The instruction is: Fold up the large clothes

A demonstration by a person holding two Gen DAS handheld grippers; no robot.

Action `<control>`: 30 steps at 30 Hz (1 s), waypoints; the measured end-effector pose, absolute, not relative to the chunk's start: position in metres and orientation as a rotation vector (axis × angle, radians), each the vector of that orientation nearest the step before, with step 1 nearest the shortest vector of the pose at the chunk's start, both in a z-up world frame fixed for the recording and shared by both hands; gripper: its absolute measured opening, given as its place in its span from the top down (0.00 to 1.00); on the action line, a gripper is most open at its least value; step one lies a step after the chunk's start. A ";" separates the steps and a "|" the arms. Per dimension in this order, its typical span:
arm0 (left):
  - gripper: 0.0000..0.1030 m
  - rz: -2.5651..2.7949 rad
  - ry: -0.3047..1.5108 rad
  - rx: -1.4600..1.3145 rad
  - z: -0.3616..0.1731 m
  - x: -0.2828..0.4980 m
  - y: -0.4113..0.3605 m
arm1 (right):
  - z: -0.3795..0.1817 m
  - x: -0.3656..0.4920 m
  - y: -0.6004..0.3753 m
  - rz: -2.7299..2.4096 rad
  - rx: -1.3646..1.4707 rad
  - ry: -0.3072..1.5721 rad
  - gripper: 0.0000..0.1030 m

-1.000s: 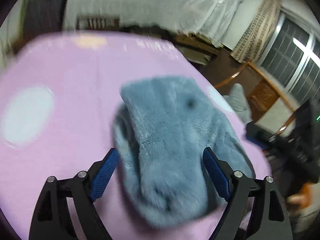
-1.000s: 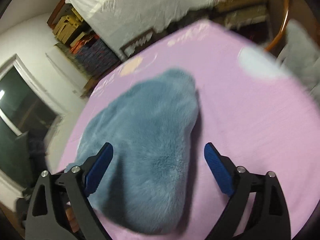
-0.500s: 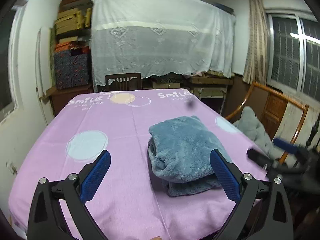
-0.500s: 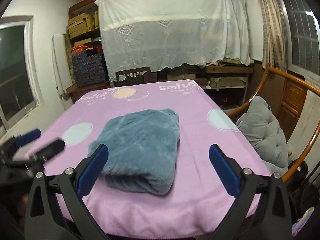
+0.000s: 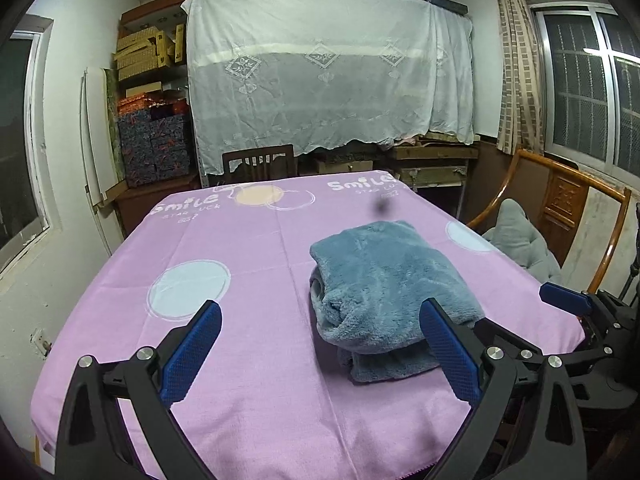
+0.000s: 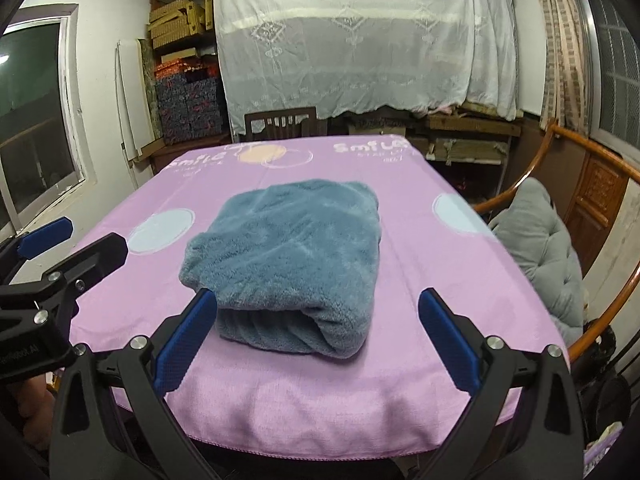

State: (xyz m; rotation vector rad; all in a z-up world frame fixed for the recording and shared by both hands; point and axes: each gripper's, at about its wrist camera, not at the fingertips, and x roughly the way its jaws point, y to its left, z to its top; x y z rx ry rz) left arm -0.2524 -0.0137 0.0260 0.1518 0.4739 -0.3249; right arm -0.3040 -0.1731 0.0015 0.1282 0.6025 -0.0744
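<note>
In the left wrist view, a pink cloth (image 5: 248, 264) is covering the table, with a white sheet (image 5: 328, 76) hanging behind and a chair (image 5: 576, 216) standing at the right. The folded garment (image 5: 384, 280) is lying right of centre, near the front edge. The left gripper (image 5: 320, 352) is hanging short of it, jaws having just spread wide, nothing between the pads.

In the right wrist view, the garment is sitting mid-table. The right gripper (image 6: 316, 344) is hovering before it, jaws gaping, touching nothing.
</note>
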 end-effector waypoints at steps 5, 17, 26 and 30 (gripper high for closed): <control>0.03 -0.312 0.475 0.155 0.022 -0.249 -0.014 | -0.001 -0.302 -0.173 -0.064 0.122 0.607 0.05; 0.03 -0.297 0.448 0.166 0.023 -0.253 -0.014 | 0.001 -0.302 -0.171 -0.053 0.123 0.611 0.05; 0.03 -0.299 0.461 0.163 0.021 -0.252 -0.015 | 0.001 -0.302 -0.171 -0.055 0.124 0.618 0.05; 0.03 -0.298 0.462 0.164 0.021 -0.251 -0.014 | 0.000 -0.303 -0.171 -0.055 0.124 0.619 0.05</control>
